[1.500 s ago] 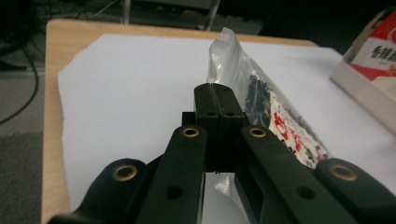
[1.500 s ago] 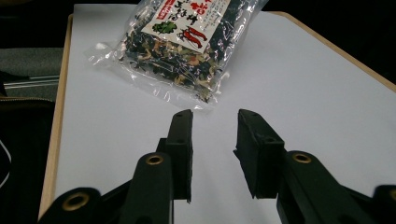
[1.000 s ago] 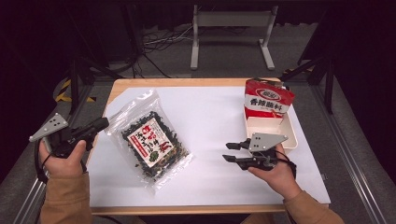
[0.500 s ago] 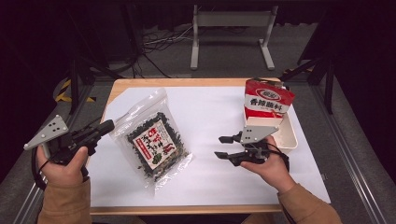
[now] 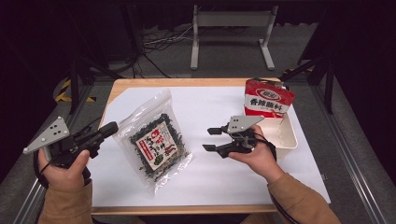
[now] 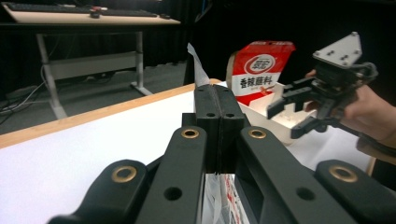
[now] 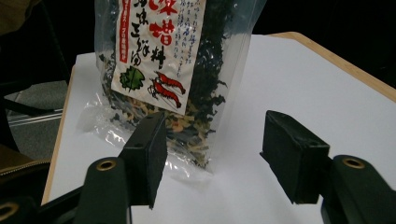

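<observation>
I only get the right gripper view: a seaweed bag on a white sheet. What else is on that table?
Observer: A red pouch stands in a white tray on the right side.
Operator: Is anything touching the bag?
Observer: Yes, the left gripper looks shut on the clear edge of the bag.
Operator: Who works that gripper?
Observer: A person's left hand, in a tan sleeve.

A lab or studio set up for recording — black curtains all round, cables (image 5: 154, 44) loose on the grey floor, a metal-legged desk (image 6: 88, 16) with a keyboard beyond the left gripper (image 6: 218, 100), and aluminium rails (image 5: 359, 154) flanking the white-covered surface (image 5: 210, 100).
</observation>
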Available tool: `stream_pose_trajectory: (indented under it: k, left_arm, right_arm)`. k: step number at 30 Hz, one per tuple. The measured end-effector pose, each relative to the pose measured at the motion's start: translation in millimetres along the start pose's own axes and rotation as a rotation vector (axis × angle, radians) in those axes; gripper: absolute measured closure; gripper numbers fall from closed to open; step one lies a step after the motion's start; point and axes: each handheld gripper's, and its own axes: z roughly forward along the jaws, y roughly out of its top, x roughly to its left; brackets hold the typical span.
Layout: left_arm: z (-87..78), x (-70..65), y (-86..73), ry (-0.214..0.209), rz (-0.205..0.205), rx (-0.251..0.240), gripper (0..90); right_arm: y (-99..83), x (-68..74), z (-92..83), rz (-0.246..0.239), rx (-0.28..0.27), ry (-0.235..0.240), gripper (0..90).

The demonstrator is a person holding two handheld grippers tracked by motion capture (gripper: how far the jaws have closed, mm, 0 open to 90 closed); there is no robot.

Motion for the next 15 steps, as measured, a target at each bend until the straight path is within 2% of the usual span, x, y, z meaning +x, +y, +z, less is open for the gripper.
stream_pose_trajectory:
  k: [7,15]
  left_arm:
    - [-0.5,-8.2,2.3,-0.033,0.01,-0.012,90.0]
    - [0.9,-18.3,5.9,-0.084,0.024,-0.019,90.0]
  right_arm:
    - [10.7,-4.4,7.6,0.0,-0.015,0.018,37.5]
    - [26.8,-5.1,18.0,-0.029,-0.025,0.044,34.9]
